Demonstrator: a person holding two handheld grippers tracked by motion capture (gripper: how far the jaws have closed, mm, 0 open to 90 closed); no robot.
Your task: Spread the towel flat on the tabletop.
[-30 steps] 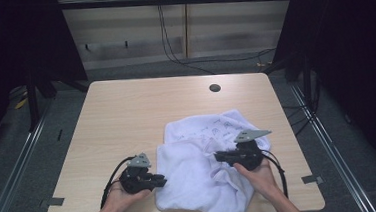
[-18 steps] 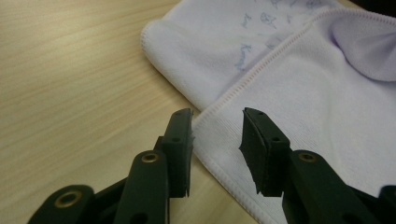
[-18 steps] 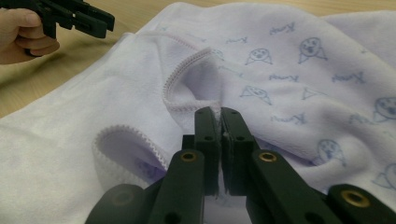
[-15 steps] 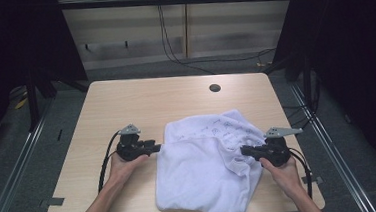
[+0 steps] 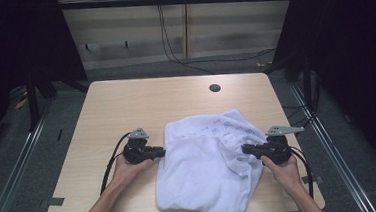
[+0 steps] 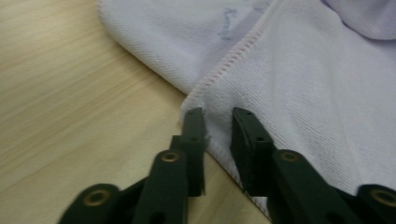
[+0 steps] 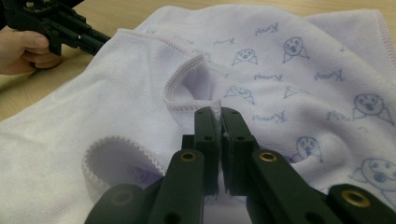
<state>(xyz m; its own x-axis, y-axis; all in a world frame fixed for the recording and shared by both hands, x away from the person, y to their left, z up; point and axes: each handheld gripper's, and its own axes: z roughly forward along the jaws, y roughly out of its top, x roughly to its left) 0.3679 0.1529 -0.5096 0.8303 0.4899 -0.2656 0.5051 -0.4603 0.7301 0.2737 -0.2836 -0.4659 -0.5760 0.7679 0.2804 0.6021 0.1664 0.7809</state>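
Note:
A white towel point(image 5: 210, 164) with faint blue cartoon prints lies rumpled on the near half of the wooden table point(image 5: 126, 105). My left gripper point(image 5: 161, 150) points at its left edge. In the left gripper view the jaws point(image 6: 218, 116) straddle the towel's stitched hem point(image 6: 303, 93) with a gap still showing; they have just been closing. My right gripper point(image 5: 244, 148) is at the towel's right side. In the right gripper view it point(image 7: 216, 112) is shut on a raised fold of the towel point(image 7: 280, 70).
A dark round hole point(image 5: 215, 88) sits in the tabletop at the far right of centre. Bare wood lies beyond and to the left of the towel. Dark frames and cables surround the table. The other hand and left gripper point(image 7: 60, 28) appear in the right gripper view's top left.
The right gripper has moved right, drawing the towel's fold with it. The left gripper left the towel's lower left, moved up the table, and now sits at the left hem.

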